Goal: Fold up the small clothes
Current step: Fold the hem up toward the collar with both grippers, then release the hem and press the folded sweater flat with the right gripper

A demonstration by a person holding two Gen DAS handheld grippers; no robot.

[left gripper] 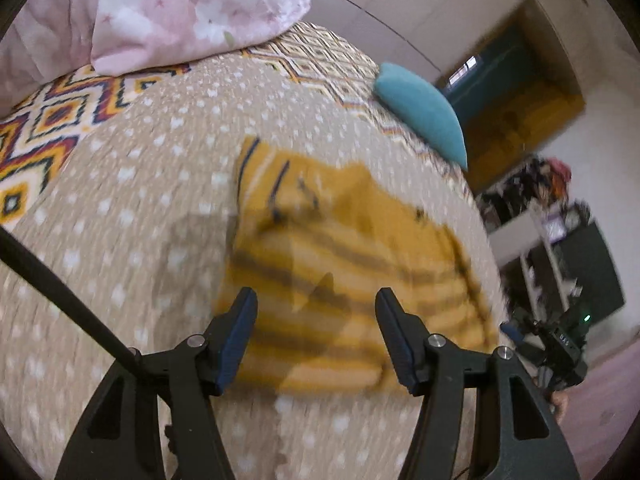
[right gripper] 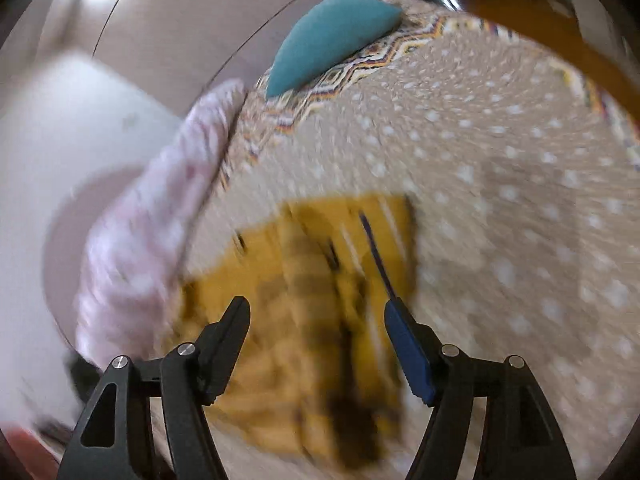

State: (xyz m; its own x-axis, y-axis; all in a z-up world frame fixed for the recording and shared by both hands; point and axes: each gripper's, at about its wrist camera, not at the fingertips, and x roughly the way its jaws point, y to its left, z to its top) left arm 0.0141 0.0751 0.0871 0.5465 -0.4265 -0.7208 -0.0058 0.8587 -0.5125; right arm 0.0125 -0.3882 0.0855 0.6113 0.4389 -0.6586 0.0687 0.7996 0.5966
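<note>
Lying flat on the bed's beige dotted bedspread [left gripper: 132,208], the small mustard-yellow garment [left gripper: 340,264] with dark stripes sits directly ahead of and beneath the left hand-held gripper [left gripper: 316,300], whose fingers are spread wide apart with nothing between them. The right hand-held gripper [right gripper: 316,308] hovers over the same garment [right gripper: 304,320] from another side, its fingers likewise parted and empty. Both views are blurred. Farther ahead of the left hand-held gripper, a teal pillow [left gripper: 424,116] rests near the bed's edge, and a pink floral quilt [left gripper: 168,8] is heaped off to its left.
</note>
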